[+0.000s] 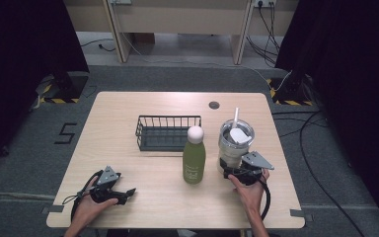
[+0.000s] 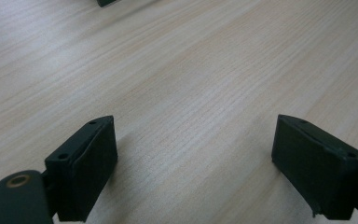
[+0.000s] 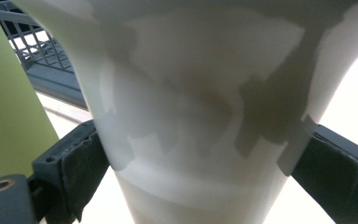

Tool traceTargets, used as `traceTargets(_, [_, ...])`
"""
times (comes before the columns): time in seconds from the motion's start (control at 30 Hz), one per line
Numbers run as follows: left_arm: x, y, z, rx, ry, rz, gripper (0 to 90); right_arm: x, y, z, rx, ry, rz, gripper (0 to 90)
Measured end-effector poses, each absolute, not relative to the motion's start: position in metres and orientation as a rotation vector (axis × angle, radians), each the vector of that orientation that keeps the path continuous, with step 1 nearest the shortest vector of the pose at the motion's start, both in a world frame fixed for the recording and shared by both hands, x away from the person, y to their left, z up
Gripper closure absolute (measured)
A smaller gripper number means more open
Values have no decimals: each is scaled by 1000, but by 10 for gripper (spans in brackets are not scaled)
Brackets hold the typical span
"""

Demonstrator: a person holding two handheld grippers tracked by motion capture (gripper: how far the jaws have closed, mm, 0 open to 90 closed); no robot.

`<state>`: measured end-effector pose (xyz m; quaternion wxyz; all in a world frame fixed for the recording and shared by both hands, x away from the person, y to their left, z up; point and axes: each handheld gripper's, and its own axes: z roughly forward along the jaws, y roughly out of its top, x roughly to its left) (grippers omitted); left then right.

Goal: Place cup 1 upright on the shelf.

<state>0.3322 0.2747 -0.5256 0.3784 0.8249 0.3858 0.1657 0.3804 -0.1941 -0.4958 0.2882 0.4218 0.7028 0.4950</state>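
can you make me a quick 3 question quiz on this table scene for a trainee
1. True or false: the right gripper has its fingers on either side of the tumbler.
2. What stands between the wire basket and the table's near edge?
A. a red mug
B. a green bottle
C. a stack of plates
3. Fill in: the left gripper is open, with nothing between its fingers but bare ____.

Key:
1. True; in the right gripper view both sit against the tumbler's lower body.
2. B, the green bottle with a pale round cap.
3. Table.
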Motion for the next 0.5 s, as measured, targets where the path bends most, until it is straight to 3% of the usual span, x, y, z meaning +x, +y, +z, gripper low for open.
traceTargets(0.5, [332,275,-526,2110,985,422,133,392,-190,-505,1062,1834,1384,95])
